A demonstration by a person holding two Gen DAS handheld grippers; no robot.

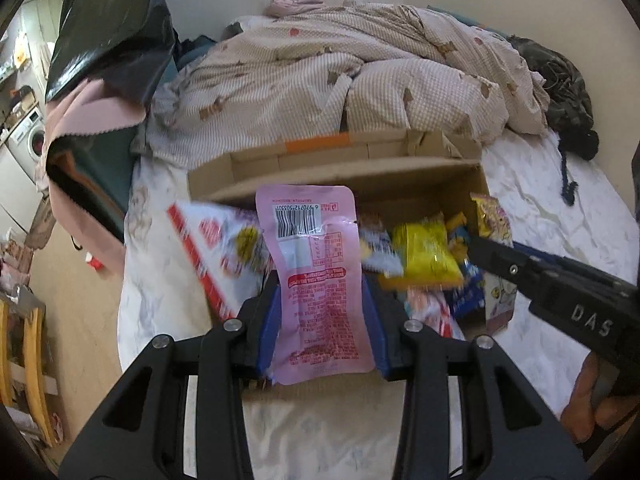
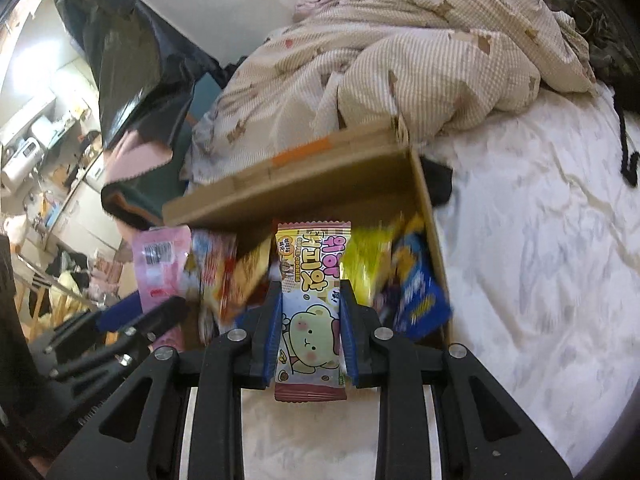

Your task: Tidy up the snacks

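fingers [image 1: 372, 312] pinch pink packet [image 1: 316, 272] over snack-filled box [image 1: 360, 176]

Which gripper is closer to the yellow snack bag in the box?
Right. The right gripper, shut on the bear cookie pack, sits beside the yellow snack bag; the left gripper, holding the pink pouch, is farther left.

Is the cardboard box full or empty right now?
Partly full. The brown cardboard box holds a yellow crinkly snack bag and a blue packet, while its back wall shows bare above them.
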